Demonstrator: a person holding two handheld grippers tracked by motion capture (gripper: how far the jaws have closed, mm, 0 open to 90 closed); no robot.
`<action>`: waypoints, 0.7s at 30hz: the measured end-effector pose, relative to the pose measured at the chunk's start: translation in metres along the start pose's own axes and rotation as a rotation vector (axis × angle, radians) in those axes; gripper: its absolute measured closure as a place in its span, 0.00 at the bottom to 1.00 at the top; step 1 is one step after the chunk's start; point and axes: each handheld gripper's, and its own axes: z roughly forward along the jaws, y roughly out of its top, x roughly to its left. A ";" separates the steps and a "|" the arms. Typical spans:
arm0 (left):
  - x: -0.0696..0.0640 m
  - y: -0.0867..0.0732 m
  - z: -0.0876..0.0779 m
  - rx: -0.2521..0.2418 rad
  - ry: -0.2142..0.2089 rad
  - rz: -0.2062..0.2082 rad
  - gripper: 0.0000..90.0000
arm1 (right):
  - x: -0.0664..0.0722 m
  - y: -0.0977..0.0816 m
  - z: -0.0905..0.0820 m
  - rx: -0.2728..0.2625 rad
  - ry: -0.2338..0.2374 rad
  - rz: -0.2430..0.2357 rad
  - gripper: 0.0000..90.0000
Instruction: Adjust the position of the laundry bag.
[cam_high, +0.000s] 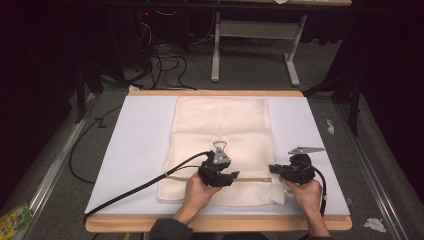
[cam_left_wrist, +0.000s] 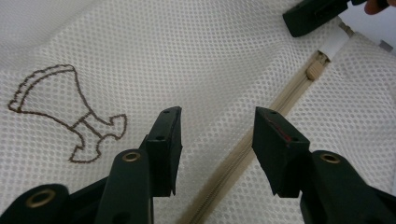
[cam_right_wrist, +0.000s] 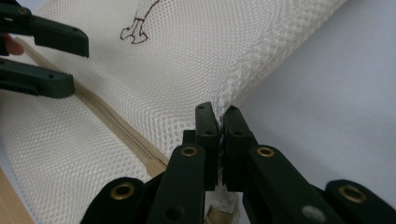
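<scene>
A cream mesh bag (cam_high: 220, 125) lies flat on a white sheet (cam_high: 140, 150), with a beige zipper (cam_high: 250, 179) along its near part. My left gripper (cam_high: 234, 176) hovers over the zipper (cam_left_wrist: 280, 100) with its jaws open (cam_left_wrist: 217, 116) and nothing pressed between them. The zipper slider (cam_left_wrist: 315, 70) lies beyond them, near the bag's right end. A brown stitched figure (cam_left_wrist: 70, 112) marks the mesh. My right gripper (cam_high: 272, 170) is shut on the bag's right edge (cam_right_wrist: 218, 114), and the mesh (cam_right_wrist: 187, 60) bunches up from its jaws. In the right gripper view the left gripper (cam_right_wrist: 79, 65) is at upper left.
The wooden table edge (cam_high: 215, 223) runs along the near side. A black cable (cam_high: 135, 192) trails left from my left gripper off the table. On the floor lie crumpled paper (cam_high: 374, 224) and a yellow-green packet (cam_high: 15, 217). A grey stand (cam_high: 252, 30) is behind.
</scene>
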 end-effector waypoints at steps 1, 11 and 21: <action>-0.001 0.000 0.000 -0.005 -0.010 0.004 0.59 | 0.001 0.001 0.000 0.000 0.002 0.002 0.98; -0.011 0.006 0.013 -0.018 -0.051 0.020 0.65 | 0.002 0.005 -0.005 -0.017 -0.002 -0.015 0.98; -0.025 0.018 0.030 0.003 -0.126 0.017 0.68 | -0.003 0.000 -0.005 -0.040 0.009 0.008 0.98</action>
